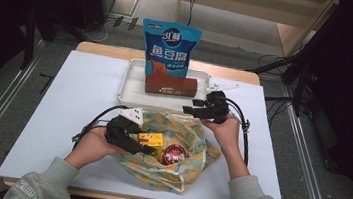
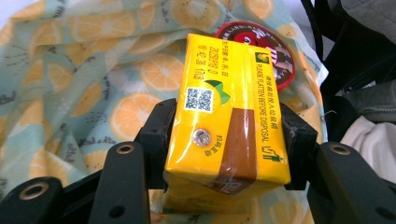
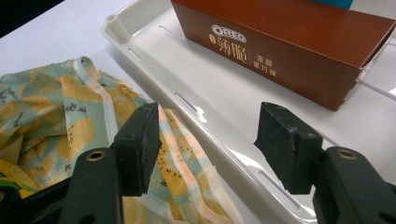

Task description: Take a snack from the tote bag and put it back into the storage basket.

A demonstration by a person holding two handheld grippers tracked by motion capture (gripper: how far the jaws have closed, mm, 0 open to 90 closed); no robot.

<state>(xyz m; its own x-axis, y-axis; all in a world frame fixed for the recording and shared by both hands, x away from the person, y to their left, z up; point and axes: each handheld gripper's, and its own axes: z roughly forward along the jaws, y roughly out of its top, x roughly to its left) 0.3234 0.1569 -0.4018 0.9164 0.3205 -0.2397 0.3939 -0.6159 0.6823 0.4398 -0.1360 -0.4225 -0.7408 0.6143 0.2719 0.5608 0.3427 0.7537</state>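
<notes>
On a white table (image 1: 52, 115), a brown box (image 1: 171, 85) and a blue pouch (image 1: 169, 48) already sit in the tray (image 1: 131, 82). The left gripper (image 2: 224, 135) is clamped on the yellow carton (image 2: 229, 116) in the bag (image 1: 186, 131), its long axis pointing away along the jaws; a red tin (image 1: 174, 155) remains. The right gripper (image 3: 210, 140) hangs open.

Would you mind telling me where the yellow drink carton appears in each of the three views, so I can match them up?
High view: the yellow drink carton lies low of centre on the orange-print cloth bag, between the left gripper's jaws.
Left gripper view: the carton sits centre, pads pressing both sides.
Right gripper view: I cannot make it out for certain.
Shared landmark: the cloth bag.
</notes>
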